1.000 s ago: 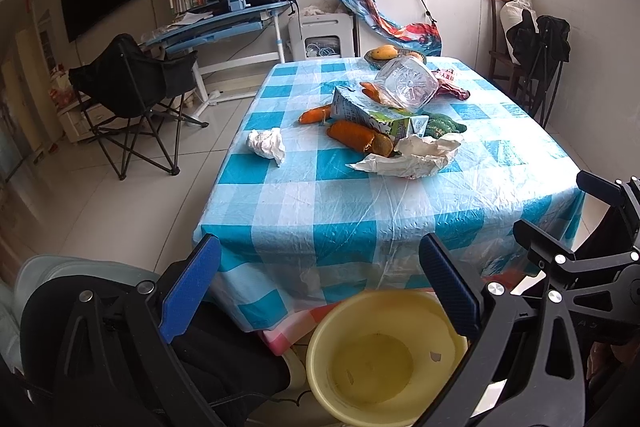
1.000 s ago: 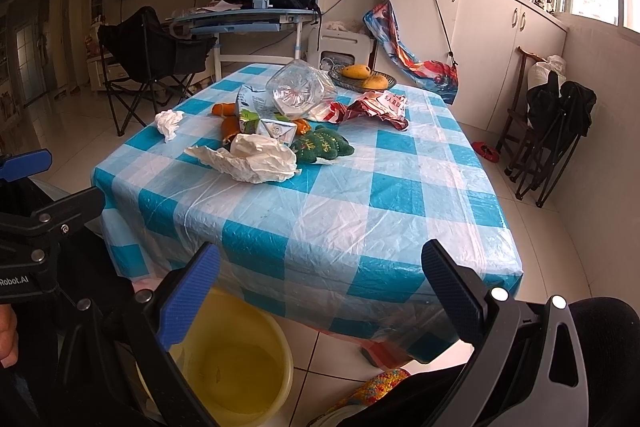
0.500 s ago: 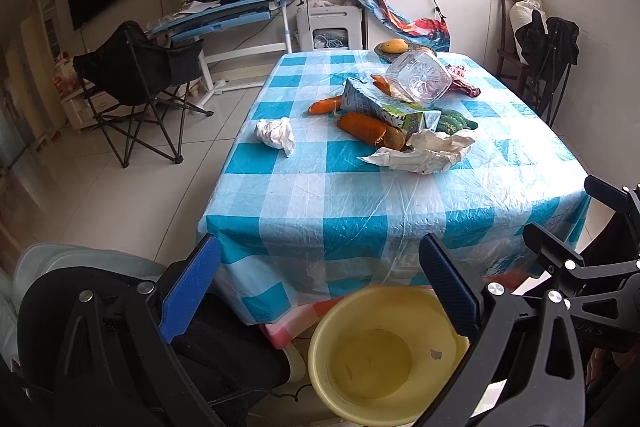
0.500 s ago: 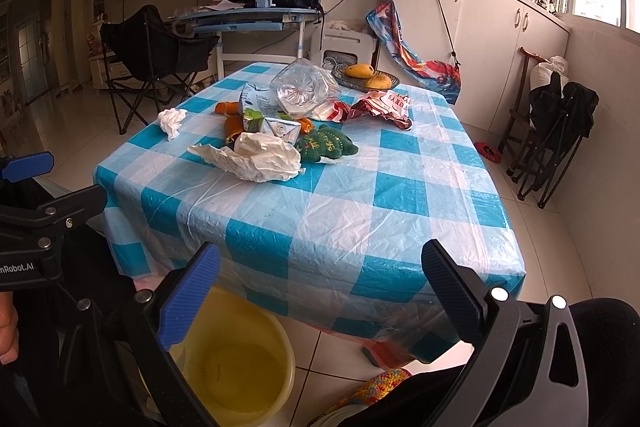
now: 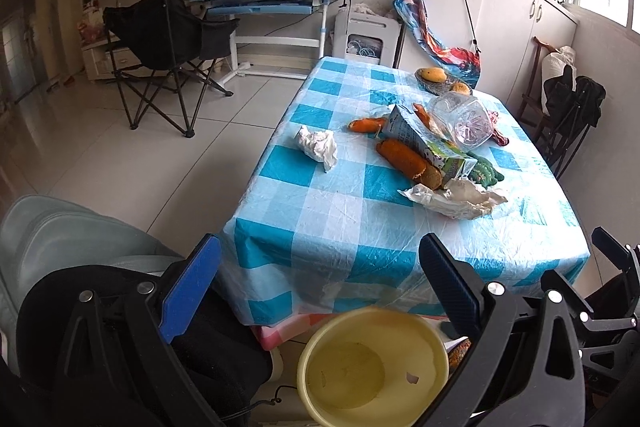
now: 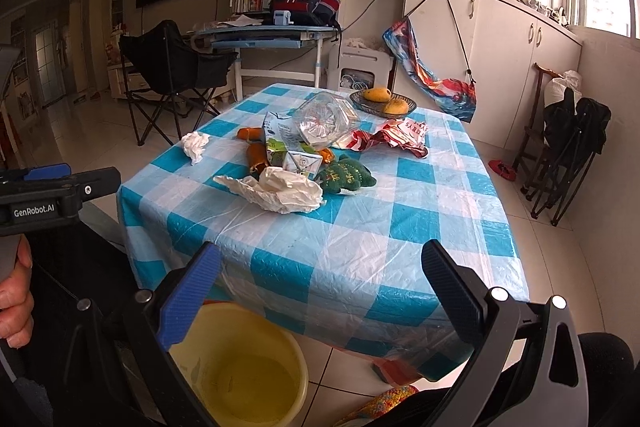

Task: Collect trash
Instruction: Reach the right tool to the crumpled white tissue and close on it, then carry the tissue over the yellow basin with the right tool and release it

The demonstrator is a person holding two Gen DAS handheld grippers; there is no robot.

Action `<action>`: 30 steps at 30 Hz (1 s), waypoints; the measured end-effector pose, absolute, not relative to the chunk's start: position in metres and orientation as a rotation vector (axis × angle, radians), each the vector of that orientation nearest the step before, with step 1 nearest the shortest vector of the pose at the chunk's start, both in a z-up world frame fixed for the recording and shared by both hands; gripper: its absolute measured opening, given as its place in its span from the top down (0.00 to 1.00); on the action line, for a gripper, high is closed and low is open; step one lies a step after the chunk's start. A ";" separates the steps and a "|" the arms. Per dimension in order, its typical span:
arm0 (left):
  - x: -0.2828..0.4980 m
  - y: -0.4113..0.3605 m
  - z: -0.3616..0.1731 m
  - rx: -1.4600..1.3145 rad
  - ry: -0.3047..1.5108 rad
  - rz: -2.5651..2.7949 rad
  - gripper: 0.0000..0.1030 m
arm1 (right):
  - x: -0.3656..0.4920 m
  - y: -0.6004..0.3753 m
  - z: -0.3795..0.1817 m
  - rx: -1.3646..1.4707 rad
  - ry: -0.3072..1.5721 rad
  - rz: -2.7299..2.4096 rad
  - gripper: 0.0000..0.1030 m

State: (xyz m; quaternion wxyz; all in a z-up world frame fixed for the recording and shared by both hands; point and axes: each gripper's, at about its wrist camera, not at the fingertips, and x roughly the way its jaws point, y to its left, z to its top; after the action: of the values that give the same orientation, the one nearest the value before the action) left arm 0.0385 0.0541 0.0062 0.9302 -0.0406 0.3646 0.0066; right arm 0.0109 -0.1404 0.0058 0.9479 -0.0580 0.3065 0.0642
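Yellow plastic bucket (image 5: 372, 367) sits on the floor at six o'clock, empty, just before the worktop (image 5: 360, 227) with its blue-and-white checked cover. Left tongs (image 5: 320, 291) and right tongs (image 6: 320, 291) both hang wide open, holding nothing. On the worktop, nearest lies crumpled white paper (image 6: 280, 191); at ten o'clock of it, apart, a tissue wad (image 6: 195, 145). Behind, clustered: milk carton (image 6: 290, 153), carrots (image 5: 404, 159), green plush toy (image 6: 348, 177), clear plastic bottle (image 6: 324, 121), red wrapper (image 6: 394, 137). Farthest, a fruit bowl (image 6: 384, 101).

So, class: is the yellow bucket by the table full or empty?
Nearly empty: the yellow bucket shows its bare bottom, with only small scraps inside.
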 end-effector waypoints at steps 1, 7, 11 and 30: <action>0.044 0.055 0.007 -0.084 0.754 0.022 0.07 | 0.016 -0.139 0.006 -0.122 0.625 0.150 0.06; 0.093 0.055 0.007 -0.093 0.797 0.058 0.07 | 0.057 -0.129 0.011 -0.158 0.622 0.237 0.06; 0.131 0.058 -0.002 -0.142 0.844 0.077 0.07 | 0.083 -0.120 0.002 -0.215 0.657 0.283 0.19; 0.246 0.049 -0.060 -0.075 0.934 0.140 0.78 | 0.110 -0.132 -0.036 -0.070 0.805 0.392 0.68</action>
State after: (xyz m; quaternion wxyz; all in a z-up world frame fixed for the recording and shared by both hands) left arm 0.2462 0.0492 -0.0596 0.8898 -0.0362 0.4499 0.0674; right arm 0.1099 -0.1324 -0.0359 0.9009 -0.0340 0.3889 0.1897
